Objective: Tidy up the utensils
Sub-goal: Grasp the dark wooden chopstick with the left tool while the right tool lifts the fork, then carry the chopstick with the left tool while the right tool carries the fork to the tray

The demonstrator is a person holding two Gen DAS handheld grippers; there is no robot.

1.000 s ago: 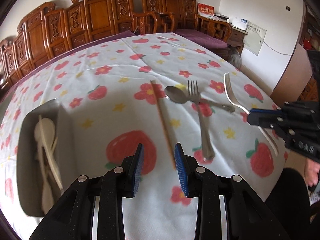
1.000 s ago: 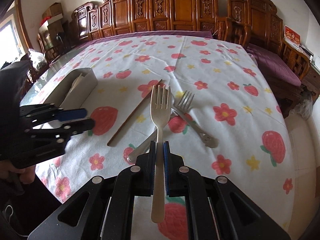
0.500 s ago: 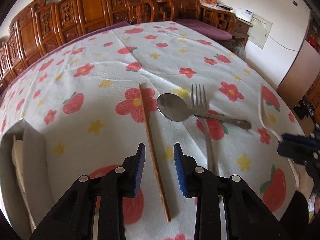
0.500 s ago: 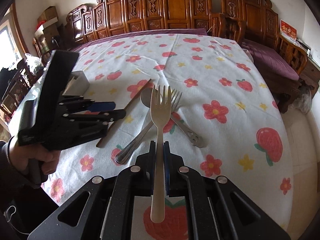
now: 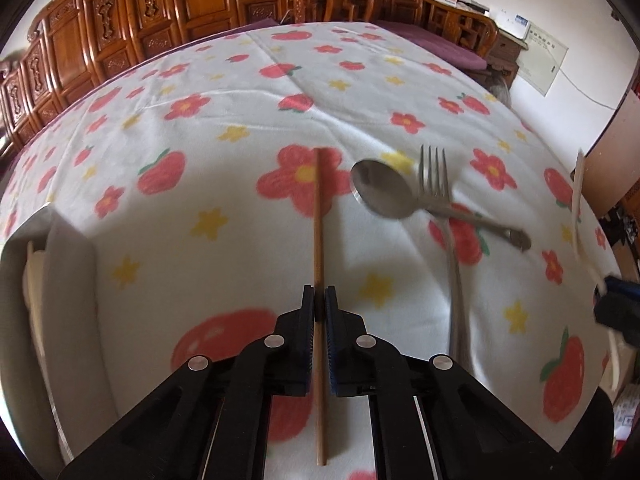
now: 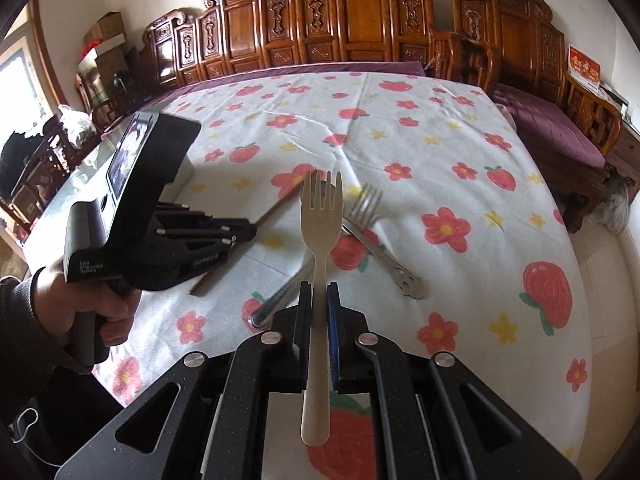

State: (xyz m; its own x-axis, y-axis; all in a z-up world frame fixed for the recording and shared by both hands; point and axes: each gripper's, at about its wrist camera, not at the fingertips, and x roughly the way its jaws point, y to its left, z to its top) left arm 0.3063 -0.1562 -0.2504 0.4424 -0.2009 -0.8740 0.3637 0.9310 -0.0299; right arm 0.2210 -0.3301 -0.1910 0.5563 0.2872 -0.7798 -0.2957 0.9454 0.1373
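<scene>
A wooden chopstick lies on the flowered tablecloth, running away from me. My left gripper is closing its jaws on the chopstick's near part, and the blue pads touch both its sides. To the right lie a metal spoon and a metal fork, their handles crossing. My right gripper hovers above them, shut on a cream plastic fork with its tines pointing away. In the right wrist view the left gripper sits low over the chopstick.
A grey tray with cream utensils stands at the left table edge. Carved wooden chairs line the far side. The table's right edge drops to the floor. A hand holds the left gripper.
The left gripper moved forward and down over the chopstick, and its jaws went from open to shut on it. The right gripper kept still with the cream fork.
</scene>
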